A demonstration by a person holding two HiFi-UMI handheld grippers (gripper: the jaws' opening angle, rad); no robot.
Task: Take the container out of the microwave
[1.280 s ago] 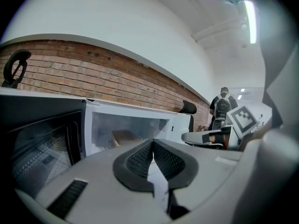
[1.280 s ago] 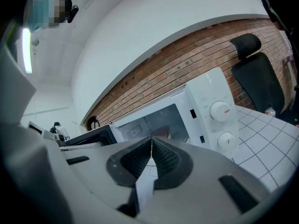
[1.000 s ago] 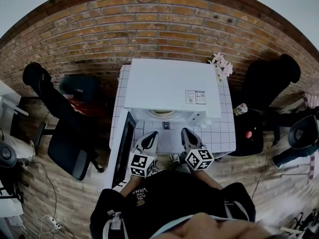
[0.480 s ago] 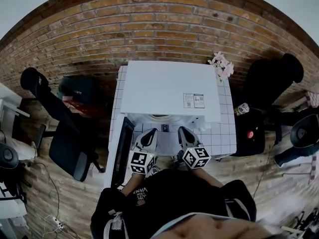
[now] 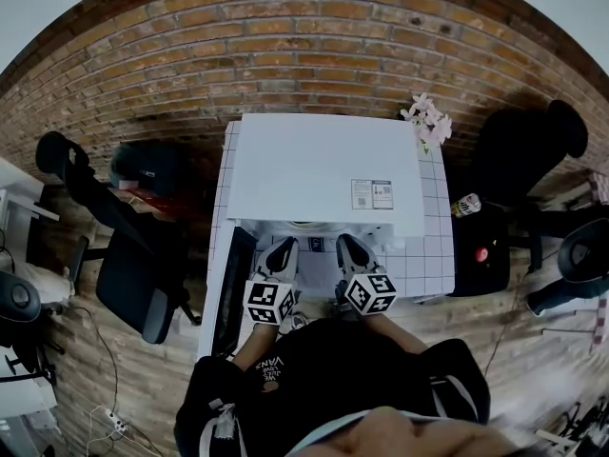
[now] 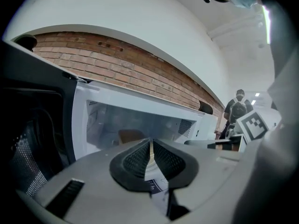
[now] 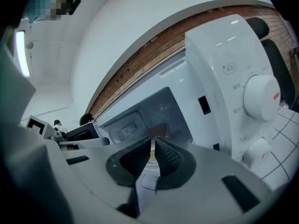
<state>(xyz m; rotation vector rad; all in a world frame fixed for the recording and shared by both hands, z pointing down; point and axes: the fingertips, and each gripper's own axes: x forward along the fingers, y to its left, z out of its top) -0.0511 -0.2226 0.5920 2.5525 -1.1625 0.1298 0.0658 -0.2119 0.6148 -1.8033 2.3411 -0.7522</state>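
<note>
White microwave (image 5: 324, 169) stands on the tiled table (image 5: 433, 260), its door (image 5: 236, 288) swung open to the left. I see the container (image 5: 306, 225) as a pale rim just inside the cavity (image 6: 117, 122), straight ahead and between my two tools. Left tool (image 5: 283, 248) and right tool (image 5: 348, 246) are both pinched together, empty, and about equally near it.

We count one microwave (image 5: 324, 165), two grippers, the left gripper (image 5: 282, 248) and the right gripper (image 5: 348, 246), one bunch of pink flowers (image 5: 425, 119) at upper right, and one can (image 5: 463, 205) below it.
</note>
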